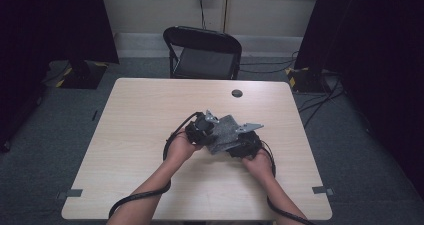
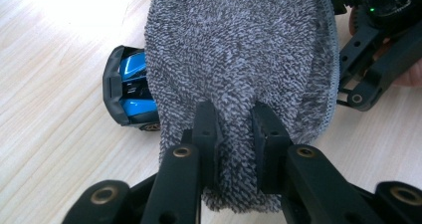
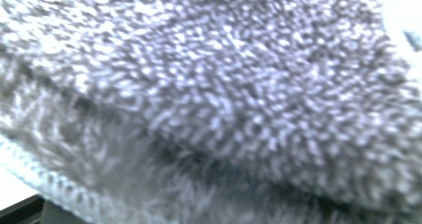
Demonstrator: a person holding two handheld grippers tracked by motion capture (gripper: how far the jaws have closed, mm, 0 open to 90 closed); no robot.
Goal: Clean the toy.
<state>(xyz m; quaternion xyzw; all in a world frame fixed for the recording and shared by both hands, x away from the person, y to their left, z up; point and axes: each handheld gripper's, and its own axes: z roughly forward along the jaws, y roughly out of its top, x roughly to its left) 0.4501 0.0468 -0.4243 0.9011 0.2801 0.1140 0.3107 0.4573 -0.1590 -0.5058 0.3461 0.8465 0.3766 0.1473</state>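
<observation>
A grey terry cloth [image 1: 225, 132] hangs between my two grippers near the table's middle. In the left gripper view my left gripper [image 2: 234, 117] is shut on the near edge of the cloth [image 2: 239, 50], which is bunched between its jaws. A blue toy car [image 2: 132, 89] sticks out from under the cloth's left side, on the wood. My left gripper [image 1: 202, 127] is at the cloth's left edge and my right gripper [image 1: 245, 142] at its right edge. The right gripper [image 2: 378, 45] is also seen beyond the cloth. Blurred cloth [image 3: 224, 84] covers the right gripper's jaws.
The light wooden table [image 1: 150, 110] has a small black round cap [image 1: 237, 93] near its far edge. A black folding chair [image 1: 202, 50] stands behind the table. Cables trail from both grippers toward the near edge.
</observation>
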